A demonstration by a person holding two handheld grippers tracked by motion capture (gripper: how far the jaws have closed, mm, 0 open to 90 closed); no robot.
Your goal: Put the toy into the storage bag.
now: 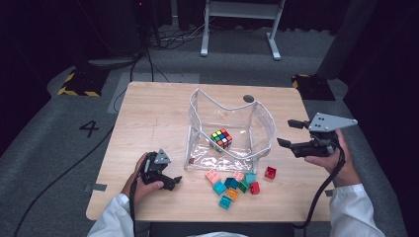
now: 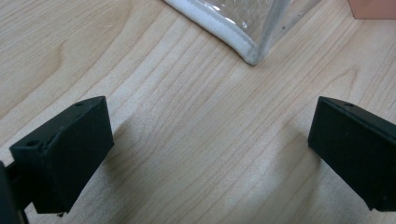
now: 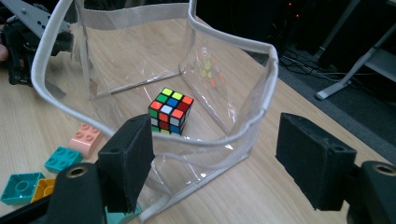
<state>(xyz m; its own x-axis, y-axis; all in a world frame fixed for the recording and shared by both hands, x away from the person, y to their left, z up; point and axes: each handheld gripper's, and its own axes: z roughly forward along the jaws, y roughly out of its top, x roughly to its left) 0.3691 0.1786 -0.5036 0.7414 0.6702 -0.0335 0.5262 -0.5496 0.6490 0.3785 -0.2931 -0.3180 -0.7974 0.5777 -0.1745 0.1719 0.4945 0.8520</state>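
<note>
Both tongs apart & empty, right gripper (image 3: 215, 163) just short of floppy clear plastic bag (image 1: 197, 129) w/ multicoloured puzzle cube (image 3: 170, 110) inside, left gripper (image 2: 205, 154) near its corner: risk of nudging soft rim, collapsing bag.

One high forward-down view, two close claw-mounted views, all sharing clear pouch (image 1: 230, 129).
</note>
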